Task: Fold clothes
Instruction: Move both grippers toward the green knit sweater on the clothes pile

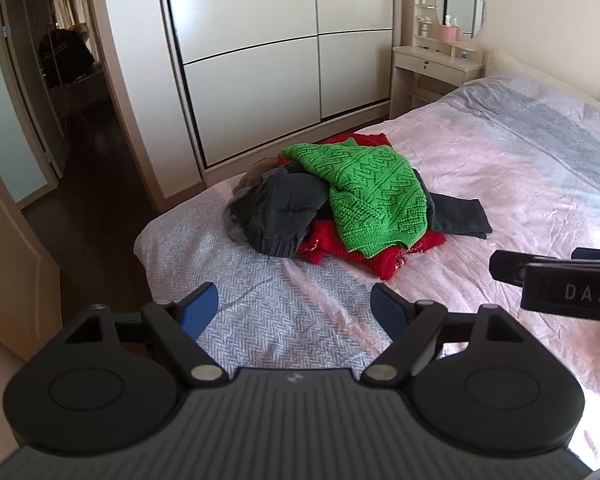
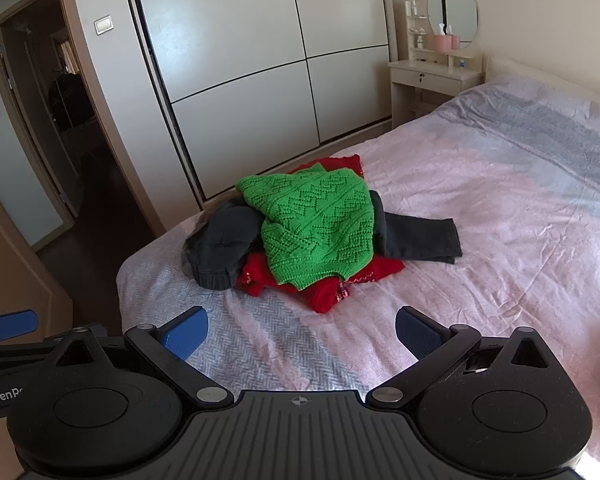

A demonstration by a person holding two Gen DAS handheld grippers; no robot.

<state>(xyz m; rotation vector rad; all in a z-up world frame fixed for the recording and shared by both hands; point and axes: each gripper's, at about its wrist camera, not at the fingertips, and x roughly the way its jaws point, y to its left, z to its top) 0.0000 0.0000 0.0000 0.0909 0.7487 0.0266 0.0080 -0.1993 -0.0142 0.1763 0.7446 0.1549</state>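
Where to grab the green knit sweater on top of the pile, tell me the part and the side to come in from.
Take the green sweater by its near hem, the edge draped over the red garment toward the grippers. Come in low from the near side of the bed. That edge hangs free and unobstructed, while the far part lies against the dark trousers. Both the left gripper and right gripper are open and short of the pile.

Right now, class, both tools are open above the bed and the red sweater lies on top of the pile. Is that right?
Not quite: the green sweater lies on top, over the red sweater, as the right wrist view shows. Both tools, left and right, are open above the bed.
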